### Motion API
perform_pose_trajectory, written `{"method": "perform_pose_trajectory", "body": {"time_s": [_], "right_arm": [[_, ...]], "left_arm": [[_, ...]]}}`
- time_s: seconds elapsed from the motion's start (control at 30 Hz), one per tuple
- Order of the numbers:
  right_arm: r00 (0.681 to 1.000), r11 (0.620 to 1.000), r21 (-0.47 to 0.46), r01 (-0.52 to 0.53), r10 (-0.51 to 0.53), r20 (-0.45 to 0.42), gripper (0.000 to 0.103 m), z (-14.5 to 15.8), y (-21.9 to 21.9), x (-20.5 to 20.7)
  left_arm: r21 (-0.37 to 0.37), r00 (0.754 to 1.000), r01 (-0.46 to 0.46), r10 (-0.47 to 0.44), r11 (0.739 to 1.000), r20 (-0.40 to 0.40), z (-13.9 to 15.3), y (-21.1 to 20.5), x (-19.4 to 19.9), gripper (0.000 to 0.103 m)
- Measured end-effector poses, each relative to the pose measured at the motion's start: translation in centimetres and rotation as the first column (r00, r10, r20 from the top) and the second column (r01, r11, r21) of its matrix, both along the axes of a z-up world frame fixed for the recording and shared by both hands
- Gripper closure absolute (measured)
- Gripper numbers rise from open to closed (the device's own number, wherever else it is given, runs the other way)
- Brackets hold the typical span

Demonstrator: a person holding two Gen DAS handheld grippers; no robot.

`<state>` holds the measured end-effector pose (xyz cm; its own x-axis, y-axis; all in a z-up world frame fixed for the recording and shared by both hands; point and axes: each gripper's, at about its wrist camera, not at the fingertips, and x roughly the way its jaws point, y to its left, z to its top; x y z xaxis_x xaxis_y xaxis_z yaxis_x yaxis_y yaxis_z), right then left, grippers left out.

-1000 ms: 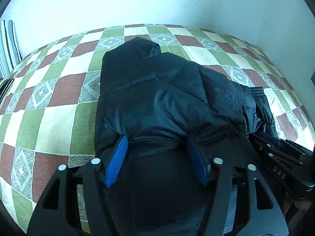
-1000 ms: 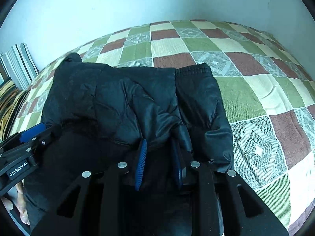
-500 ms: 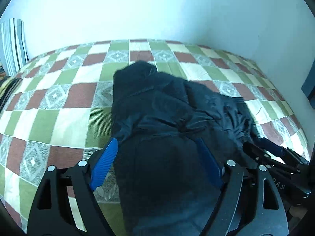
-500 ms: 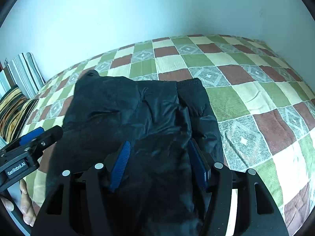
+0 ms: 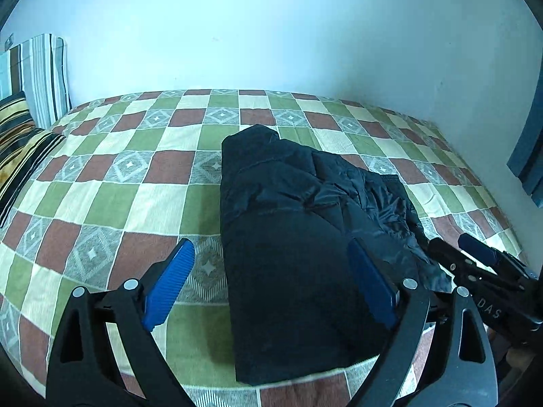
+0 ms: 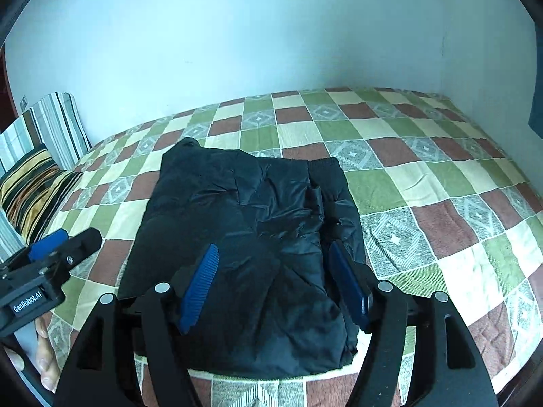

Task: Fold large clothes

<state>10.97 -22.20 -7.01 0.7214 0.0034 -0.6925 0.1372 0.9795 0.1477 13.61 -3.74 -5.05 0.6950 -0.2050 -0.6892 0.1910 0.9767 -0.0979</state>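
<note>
A black puffer jacket (image 5: 298, 237) lies folded into a compact bundle on the checkered bed; it also shows in the right wrist view (image 6: 251, 237). My left gripper (image 5: 271, 281) is open and empty, raised above the jacket's near left part, blue pads (image 5: 169, 285) spread wide. My right gripper (image 6: 275, 281) is open and empty above the jacket's near edge. The right gripper shows at the right of the left wrist view (image 5: 475, 271); the left gripper shows at the left of the right wrist view (image 6: 51, 261).
The bed cover (image 5: 101, 203) has green, brown and cream checks. Striped pillows (image 6: 37, 169) lean at the head on the left. A pale wall (image 5: 271, 34) runs behind the bed. A dark panel (image 5: 529, 156) hangs at the right.
Both grippers opened, let go of the jacket and pulled back and up from it. The jacket now lies folded on the bed.
</note>
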Motion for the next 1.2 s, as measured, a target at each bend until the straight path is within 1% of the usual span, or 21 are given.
{"method": "perform_pose_trajectory", "body": {"time_s": [0.23,0.47,1.2], "right_arm": [[0.999,1.0,0.004,0.012,-0.012,0.037,0.035,1.6,-0.2,-2.2],[0.998,1.0,-0.004,0.002,-0.001,0.057,0.035,2.4,0.2,-3.3],[0.998,1.0,-0.011,-0.016,0.016,0.069,0.035,2.7,1.3,-4.5]], "left_arm": [[0.013,0.999,-0.008,0.008,1.0,0.036,1.1,0.2,-2.6,0.011],[0.011,0.999,-0.006,0.005,1.0,0.04,1.4,0.0,-3.8,0.011],[-0.004,0.999,-0.015,0.015,1.0,0.046,1.8,0.2,-5.1,0.011]]}}
